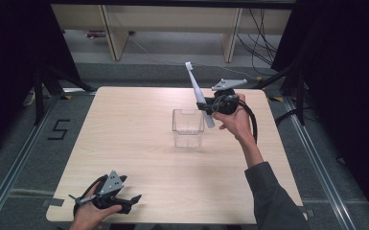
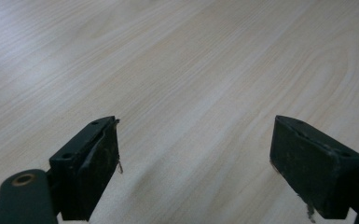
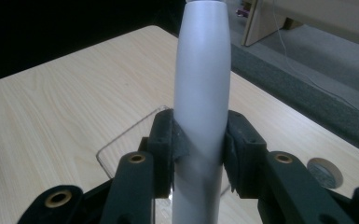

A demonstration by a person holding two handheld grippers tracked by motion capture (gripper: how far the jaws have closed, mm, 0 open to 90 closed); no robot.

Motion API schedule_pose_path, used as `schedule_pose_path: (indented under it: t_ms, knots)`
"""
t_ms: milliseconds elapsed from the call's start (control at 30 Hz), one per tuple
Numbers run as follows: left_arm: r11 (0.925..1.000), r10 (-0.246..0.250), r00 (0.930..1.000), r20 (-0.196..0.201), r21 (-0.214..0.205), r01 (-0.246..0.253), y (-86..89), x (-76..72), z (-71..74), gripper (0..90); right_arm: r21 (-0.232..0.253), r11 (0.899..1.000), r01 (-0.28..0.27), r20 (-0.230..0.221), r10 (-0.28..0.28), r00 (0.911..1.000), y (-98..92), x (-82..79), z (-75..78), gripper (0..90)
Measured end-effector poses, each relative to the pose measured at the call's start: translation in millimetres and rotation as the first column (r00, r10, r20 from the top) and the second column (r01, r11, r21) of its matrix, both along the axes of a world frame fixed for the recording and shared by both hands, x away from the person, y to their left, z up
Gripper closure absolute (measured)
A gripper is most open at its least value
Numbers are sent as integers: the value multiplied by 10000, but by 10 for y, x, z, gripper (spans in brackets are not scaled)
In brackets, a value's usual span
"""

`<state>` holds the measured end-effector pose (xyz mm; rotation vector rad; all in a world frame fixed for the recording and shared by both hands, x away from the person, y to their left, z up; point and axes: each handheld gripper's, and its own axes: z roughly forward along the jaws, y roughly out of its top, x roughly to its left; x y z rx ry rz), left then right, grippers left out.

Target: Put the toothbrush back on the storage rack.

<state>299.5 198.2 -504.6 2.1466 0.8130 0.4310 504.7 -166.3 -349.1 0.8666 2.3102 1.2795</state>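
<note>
**Risk Assessment: Toothbrush Held Above the Clear Container**

**Current state.** The right gripper, right of centre in the high view, has its jaws clamped on the body of the electric toothbrush. The toothbrush is tilted, brush head toward the top of the frame, lower end just beside the upper right rim of the clear container. In the right gripper view the pads press both sides of the white handle. The left gripper rests at the lower left of the table; its jaws stand wide apart with nothing between them.

**Probable faults.**

1. Slippage. The handle is smooth, rounded and tapered. It is gripped below its middle, so the long upper part may pivot between the pads if the hand tilts further.
2. Rim strike. The lower end sits close to the container wall. A descent off-line may catch the rim and push or tip the light, unsupported container.
3. Toppling. If released leaning, the tall toothbrush may overturn the container.

**Precaution.** Align the lower end over the opening before lowering.
</note>
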Motion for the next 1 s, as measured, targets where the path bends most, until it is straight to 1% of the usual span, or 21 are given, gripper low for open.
schedule_pose_path:
  t_ms: [33,133,167,233,267,333,367,433,467,500,533,567,633,667,700,733,767,800,833,967,1000]
  knots:
    - [10000,-51,10000,25,30,51,1,2,1,151,40,10000,-14,-148,14,9999,16,0,4,669]
    - [10000,15,10000,-15,-23,-15,-3,-2,2,151,67,9999,-111,-13,111,9999,93,37,4,669]
    - [10000,15,10000,-24,-58,-15,-4,-3,1,150,-63,9998,-180,55,180,9998,110,46,16,669]
    - [10000,16,10000,-2,-46,-16,-3,1,-2,151,26,9998,-185,-72,185,9998,164,46,20,669]
    - [10000,-24,10000,-27,61,24,1,1,5,150,4,9998,-201,130,201,9997,192,60,18,669]
    - [10000,-14,10000,-19,-64,14,-5,-4,3,150,-34,9995,-302,-17,302,9995,250,62,20,669]
    - [9997,1,10000,-65,-244,-2,-15,-9,-1,151,-15,9995,-322,-54,322,9995,304,87,4,669]
    - [9999,-79,9999,-102,-95,78,-6,-7,8,150,-68,9994,-343,66,343,9994,322,96,-4,669]
    - [9997,-31,10000,-54,-236,29,-14,-9,2,151,-62,9993,-382,-113,381,9992,346,100,-11,669]
    - [9997,-1,10000,-28,-240,0,-14,-10,3,151,-59,9988,-476,100,477,9988,368,125,-29,669]
    - [9997,10,10000,-29,-248,-10,-15,-9,3,151,-115,9986,-510,-15,510,9987,381,135,-38,669]
    - [9999,-112,9999,-121,-19,111,-2,-5,19,151,-199,9985,-508,-199,504,9985,421,152,-71,669]
    - [9998,-208,9997,-100,30,209,-1,1,21,151,-206,9988,-443,-215,439,9988,439,156,-86,669]
    - [9998,-169,9999,-22,-52,168,-6,0,12,151,-240,9986,-478,-304,471,9984,454,175,-108,669]
    - [9998,-164,9999,-4,-68,164,-6,-1,10,151,-398,9979,-512,-135,507,9986,458,192,-119,669]
    - [9997,-224,9997,-50,-42,224,0,1,14,150,-303,9985,-459,-317,449,9985,484,191,-148,669]
    - [9999,-171,9999,-14,-8,171,0,2,15,151,-464,9975,-525,-387,508,9980,492,207,-166,668]
    - [9998,-180,9998,-33,-17,180,1,2,17,151,-522,9972,-530,-152,523,9985,499,225,-187,668]
    - [9999,-171,9999,-13,-22,171,1,2,16,150,-502,9973,-540,-431,519,9977,522,233,-231,669]
    - [9999,-144,9999,67,-52,144,-3,0,11,150,-853,9949,-540,-439,504,9978,530,256,-263,669]
    - [9999,-146,9999,69,-23,147,-1,1,11,151,-707,9964,-477,-466,445,9979,548,260,-288,669]
